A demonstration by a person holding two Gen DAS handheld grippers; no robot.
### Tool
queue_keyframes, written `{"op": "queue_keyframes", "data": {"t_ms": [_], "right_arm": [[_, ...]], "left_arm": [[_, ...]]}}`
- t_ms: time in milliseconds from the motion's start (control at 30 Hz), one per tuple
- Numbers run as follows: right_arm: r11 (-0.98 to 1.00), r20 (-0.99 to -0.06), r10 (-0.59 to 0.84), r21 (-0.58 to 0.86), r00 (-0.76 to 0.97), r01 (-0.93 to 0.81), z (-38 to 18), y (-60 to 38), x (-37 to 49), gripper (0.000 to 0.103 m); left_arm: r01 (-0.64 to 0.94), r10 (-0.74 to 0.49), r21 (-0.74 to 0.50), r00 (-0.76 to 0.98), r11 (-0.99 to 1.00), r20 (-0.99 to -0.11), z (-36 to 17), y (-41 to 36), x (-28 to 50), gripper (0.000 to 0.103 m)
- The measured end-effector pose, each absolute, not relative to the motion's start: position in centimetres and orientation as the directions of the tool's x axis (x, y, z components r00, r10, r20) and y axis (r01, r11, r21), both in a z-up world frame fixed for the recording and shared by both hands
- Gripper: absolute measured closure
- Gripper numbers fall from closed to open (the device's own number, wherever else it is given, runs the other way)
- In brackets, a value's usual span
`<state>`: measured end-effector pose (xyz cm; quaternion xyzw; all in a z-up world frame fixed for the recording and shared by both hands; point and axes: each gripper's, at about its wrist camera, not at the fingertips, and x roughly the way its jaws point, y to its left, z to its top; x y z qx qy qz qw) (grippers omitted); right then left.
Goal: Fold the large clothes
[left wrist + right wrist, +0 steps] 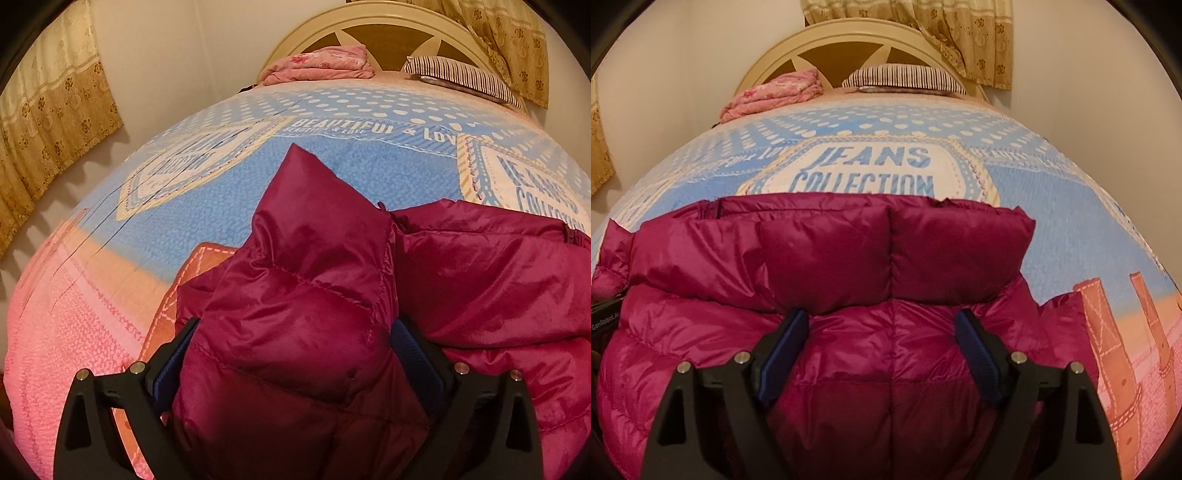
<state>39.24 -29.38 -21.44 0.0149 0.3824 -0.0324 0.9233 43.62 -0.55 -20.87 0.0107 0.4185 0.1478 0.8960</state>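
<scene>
Our left gripper point(295, 332) pinches a puffy fold of the magenta jacket point(480, 266), raised above the bed point(369, 166). Our right gripper point(882, 325) hangs spread over the jacket's back.

The magenta puffer jacket point(827, 302) bulks up across the near bed, filling the gap between the left gripper's point(291, 332) fingers and lying under the right gripper point(879, 325). Beyond it the blue bedspread point(1052, 221) lies flat and open. At the far headboard point(849, 40), a pink folded blanket point(775, 92) and striped pillow point(905, 75) block passage.
</scene>
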Motion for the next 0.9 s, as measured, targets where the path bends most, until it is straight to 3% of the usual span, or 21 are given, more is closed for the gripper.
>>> {"op": "queue_keyframes", "data": {"t_ms": [900], "right_arm": [[0.996, -0.741, -0.078, -0.028, 0.667, 0.086, -22.07, -29.14, 39.94, 0.015]], "left_arm": [[-0.26, 0.29, 0.162, 0.596, 0.952, -0.748, -21.11, -0.63, 43.86, 0.001]]}}
